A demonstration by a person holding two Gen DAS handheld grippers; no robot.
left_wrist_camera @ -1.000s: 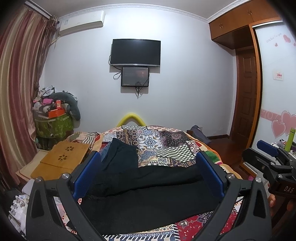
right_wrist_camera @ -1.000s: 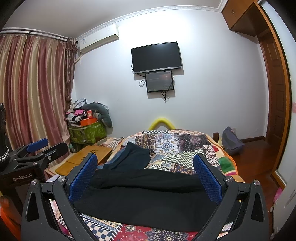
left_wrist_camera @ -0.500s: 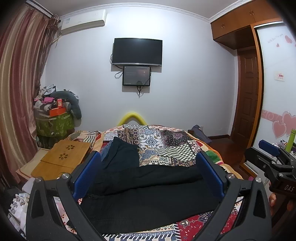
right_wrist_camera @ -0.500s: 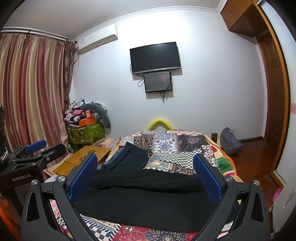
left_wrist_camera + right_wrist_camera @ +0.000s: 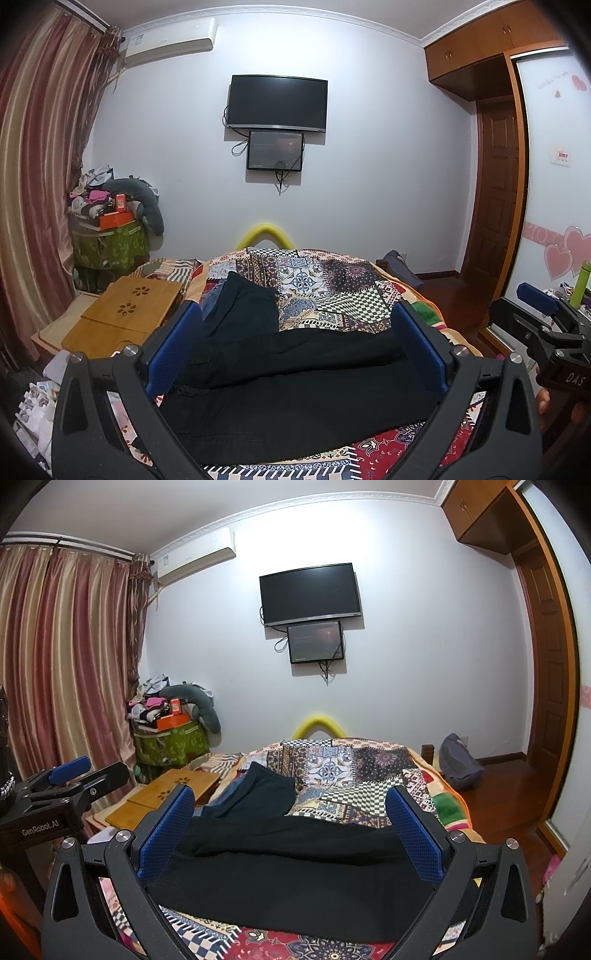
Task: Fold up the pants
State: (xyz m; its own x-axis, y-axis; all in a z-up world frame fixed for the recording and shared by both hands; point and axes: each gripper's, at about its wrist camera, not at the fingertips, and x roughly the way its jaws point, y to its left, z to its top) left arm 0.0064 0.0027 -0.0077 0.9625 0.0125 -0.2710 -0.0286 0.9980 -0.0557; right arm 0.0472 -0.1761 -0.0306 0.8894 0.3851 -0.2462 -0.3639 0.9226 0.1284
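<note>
Bed (image 5: 332, 280) under a patchwork quilt (image 5: 369, 771), filling the middle of the room below a wall-mounted television (image 5: 277, 103) and a smaller screen (image 5: 275, 150). Black pants (image 5: 295, 384) laid crosswise over the near end of the quilt, spread fairly flat, with a second dark garment (image 5: 243, 306) lying further up the bed and just behind them (whether touching, cannot tell). Striped curtains (image 5: 62, 657) at the far left; a slotted wooden lap tray (image 5: 125, 314) beside the bed on that side, with a heaped green storage box (image 5: 107, 243) behind it. Left gripper (image 5: 295, 354) held above the near edge of the pants, jaws wide apart, nothing between the blue pads (image 5: 173, 350). Right gripper (image 5: 290, 834) likewise over the pants, jaws wide apart and gripping nothing; seen also at the right edge of the left wrist view (image 5: 546, 325), well apart from the left one.
</note>
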